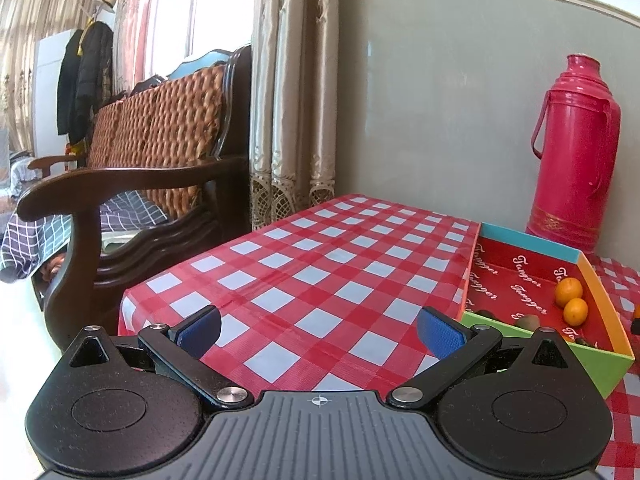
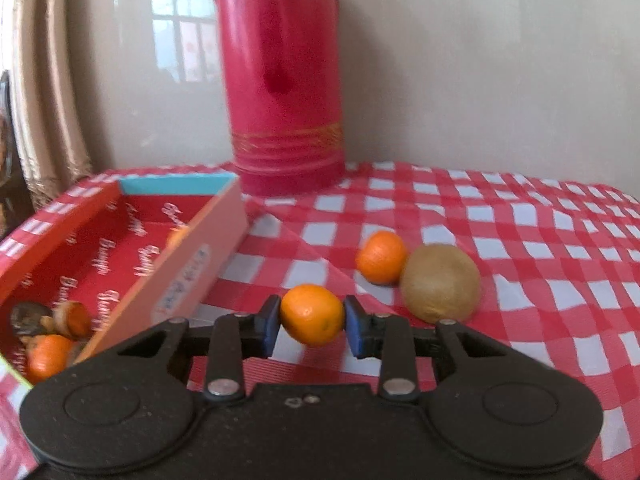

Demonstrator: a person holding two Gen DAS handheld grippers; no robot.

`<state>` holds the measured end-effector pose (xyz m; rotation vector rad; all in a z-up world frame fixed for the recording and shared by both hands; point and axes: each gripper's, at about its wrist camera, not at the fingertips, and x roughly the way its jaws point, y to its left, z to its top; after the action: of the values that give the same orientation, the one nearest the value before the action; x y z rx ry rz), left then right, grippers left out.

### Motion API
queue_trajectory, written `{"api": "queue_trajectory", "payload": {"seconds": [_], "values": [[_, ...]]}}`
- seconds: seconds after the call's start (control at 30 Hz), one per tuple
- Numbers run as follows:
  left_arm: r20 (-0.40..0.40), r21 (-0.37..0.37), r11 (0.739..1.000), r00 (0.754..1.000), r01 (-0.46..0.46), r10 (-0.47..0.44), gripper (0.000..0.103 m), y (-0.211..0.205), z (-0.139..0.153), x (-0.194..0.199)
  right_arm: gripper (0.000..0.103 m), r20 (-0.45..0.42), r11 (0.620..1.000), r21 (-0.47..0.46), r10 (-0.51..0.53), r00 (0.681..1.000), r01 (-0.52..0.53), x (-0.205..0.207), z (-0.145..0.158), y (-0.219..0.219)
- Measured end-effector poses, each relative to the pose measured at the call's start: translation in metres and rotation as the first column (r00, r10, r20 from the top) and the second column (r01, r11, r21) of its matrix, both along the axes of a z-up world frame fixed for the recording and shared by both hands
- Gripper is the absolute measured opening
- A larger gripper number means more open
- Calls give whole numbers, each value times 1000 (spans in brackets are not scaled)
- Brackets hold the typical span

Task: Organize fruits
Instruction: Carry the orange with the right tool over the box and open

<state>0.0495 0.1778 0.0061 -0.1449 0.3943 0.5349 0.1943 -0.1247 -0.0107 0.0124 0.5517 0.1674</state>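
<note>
Orange between blue pads: my right gripper (image 2: 312,316) is pinching a small mandarin (image 2: 313,314), one pad (image 2: 269,326) pressed to each side of it, and the fruit sits just above the red-and-white checked tablecloth (image 2: 540,240). Just beyond it, on the cloth, a second mandarin (image 2: 381,257) lies touching a brown kiwi (image 2: 440,282). To the left of my right gripper stands the shallow cardboard box (image 2: 212,240) with its red printed lining; through this camera I see another mandarin (image 2: 47,356) in its near corner, beside some darker pieces too blurred for me to name. A red thermos (image 2: 282,80) stands upright against the wall behind the box.

My left gripper (image 1: 319,334) hangs over a bare stretch of the cloth with its jaws spread wide and nothing between them. From that side I see the same box (image 1: 600,300) off to the right, with two mandarins (image 1: 569,291) touching each other near its orange wall. A wooden armchair (image 1: 132,184) stands past the table's left edge.
</note>
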Motion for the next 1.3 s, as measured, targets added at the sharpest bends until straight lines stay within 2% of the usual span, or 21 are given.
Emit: {"api": "queue_trajectory", "payload": {"seconds": [0.13, 0.33, 0.6, 0.9, 1.0, 1.07, 1.3], "values": [[1, -8, 1000, 1000, -2, 2, 103, 1, -1, 0, 26, 74, 997, 28, 70, 995, -73, -12, 12, 10], [-1, 3, 1000, 1000, 6, -6, 103, -1, 0, 0, 26, 178, 974, 64, 203, 963, -217, -30, 29, 24], [-8, 26, 1000, 1000, 14, -14, 103, -7, 0, 2, 26, 165, 946, 34, 312, 936, -321, -34, 23, 50], [-13, 31, 999, 1000, 19, -19, 103, -8, 0, 3, 30, 152, 943, 5, 328, 932, -332, -40, 17, 58], [-15, 36, 999, 1000, 24, -23, 103, -10, -1, 4, 40, 160, 947, 10, 315, 935, -321, -41, 17, 57], [-16, 36, 999, 1000, 25, -25, 103, -10, -1, 4, 61, 178, 952, 9, 299, 937, -306, -43, 18, 55], [-17, 32, 999, 1000, 26, -25, 103, -11, 0, 4, 78, 207, 964, 1, 261, 943, -267, -48, 22, 46]]}}
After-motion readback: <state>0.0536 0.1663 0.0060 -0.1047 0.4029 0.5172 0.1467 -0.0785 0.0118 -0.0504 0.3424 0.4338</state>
